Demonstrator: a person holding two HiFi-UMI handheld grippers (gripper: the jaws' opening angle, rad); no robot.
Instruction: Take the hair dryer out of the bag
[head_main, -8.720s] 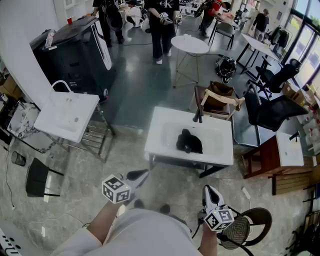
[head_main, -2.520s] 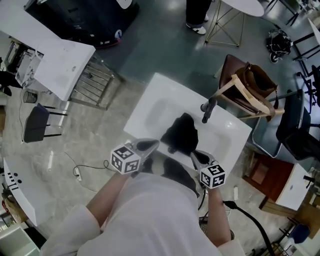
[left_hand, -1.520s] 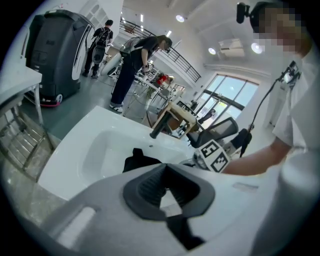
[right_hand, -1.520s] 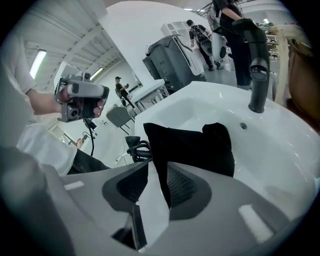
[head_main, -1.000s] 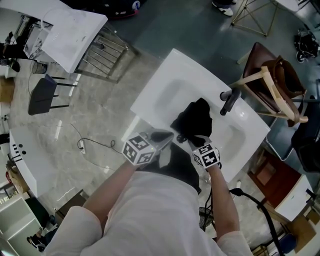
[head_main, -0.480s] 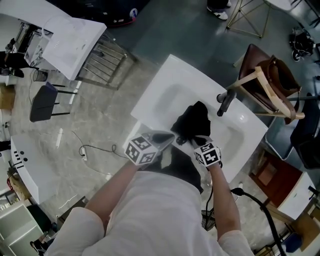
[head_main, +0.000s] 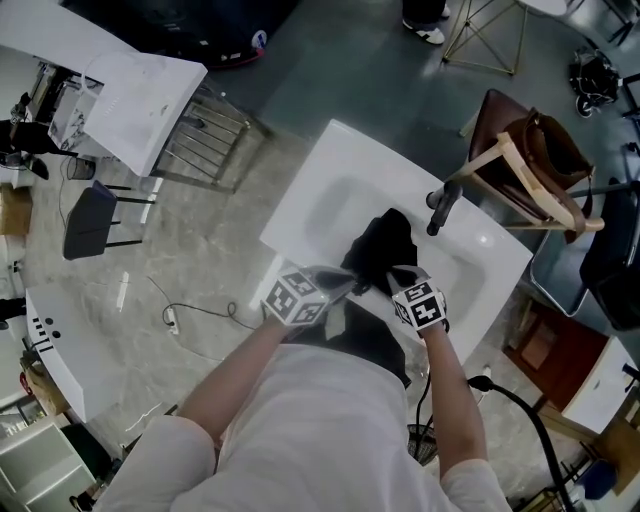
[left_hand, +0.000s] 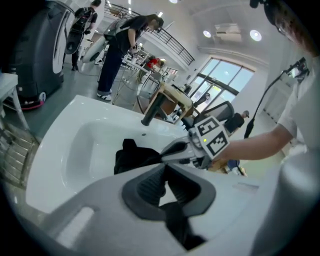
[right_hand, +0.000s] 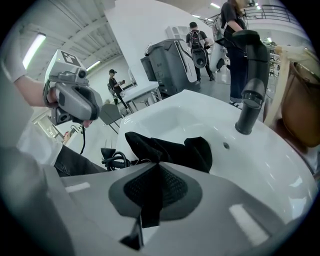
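A black cloth bag lies crumpled in the white sink. My right gripper is at the bag's near edge. Its jaws have just been closing, and a fold of the black fabric is pinched between the pads. Just to the left, my left gripper is shut with nothing in it, its tips short of the bag. A black cord with a plug lies at the bag's near left edge. The hair dryer's body is hidden.
A dark faucet stands on the sink's far right rim. Behind it is a wooden chair with a brown bag. Another white sink on a metal rack stands at the far left. People stand in the background.
The right gripper's jaws have shut on the bag's near edge and lifted a little. My left gripper has shifted right, closer to the bag.
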